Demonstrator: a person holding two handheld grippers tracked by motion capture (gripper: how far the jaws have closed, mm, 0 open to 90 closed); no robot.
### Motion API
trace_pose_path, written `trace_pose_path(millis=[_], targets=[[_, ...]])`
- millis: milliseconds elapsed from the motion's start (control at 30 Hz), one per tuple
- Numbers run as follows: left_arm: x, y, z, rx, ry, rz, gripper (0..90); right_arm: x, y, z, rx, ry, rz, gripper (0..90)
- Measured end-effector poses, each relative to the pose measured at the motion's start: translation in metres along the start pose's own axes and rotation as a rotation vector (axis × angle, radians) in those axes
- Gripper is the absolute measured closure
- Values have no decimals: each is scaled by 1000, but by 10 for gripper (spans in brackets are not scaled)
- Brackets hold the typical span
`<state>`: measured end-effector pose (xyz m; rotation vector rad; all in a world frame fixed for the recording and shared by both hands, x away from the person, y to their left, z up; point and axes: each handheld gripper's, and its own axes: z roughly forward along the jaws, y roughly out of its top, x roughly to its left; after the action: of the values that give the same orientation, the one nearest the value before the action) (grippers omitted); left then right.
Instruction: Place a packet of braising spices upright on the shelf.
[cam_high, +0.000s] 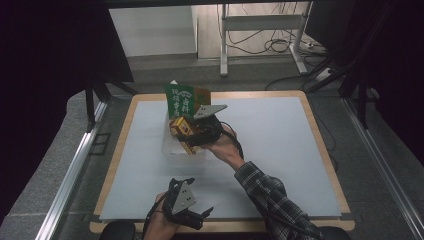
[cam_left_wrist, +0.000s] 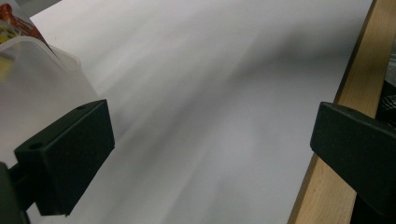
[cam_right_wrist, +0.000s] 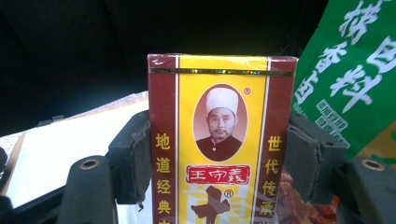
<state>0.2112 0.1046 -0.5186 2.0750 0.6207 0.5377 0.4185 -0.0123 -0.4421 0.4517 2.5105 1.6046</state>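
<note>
My right gripper (cam_high: 192, 134) is shut on a yellow and dark-red spice box (cam_right_wrist: 219, 140), clamped between both pads; the box (cam_high: 182, 127) hangs just over a clear plastic bin (cam_high: 175, 150) at the table's middle. A green packet (cam_high: 181, 99) with white characters stands upright in the bin behind the box, and shows at the right of the right gripper view (cam_right_wrist: 355, 70). My left gripper (cam_high: 202, 214) rests near the table's front edge, open, with nothing between its jaws. In the left gripper view the bin's translucent wall (cam_left_wrist: 32, 79) lies at the left.
The table has a pale grey mat (cam_high: 270, 140) and a wooden rim (cam_left_wrist: 345, 107). A person's plaid sleeve (cam_high: 270, 200) reaches in from the bottom right. Beyond the table stand a metal frame (cam_high: 260, 30) and floor cables.
</note>
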Motion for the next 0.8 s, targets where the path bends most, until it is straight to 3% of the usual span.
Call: trace_pose_path(millis=[567,633,700,800], targets=[[-1,0,1,6,-7,5,0,-1,-25,-1,-2,-27,15,324],[-1,0,2,7,-8,7,0,0,-28,-1,18,-38,5,325],[-1,0,2,9,-10,8,0,3,-34,-1,45,-54,-41,325],[-2,0,2,11,-10,10,0,6,-38,-3,32,-67,-53,327]])
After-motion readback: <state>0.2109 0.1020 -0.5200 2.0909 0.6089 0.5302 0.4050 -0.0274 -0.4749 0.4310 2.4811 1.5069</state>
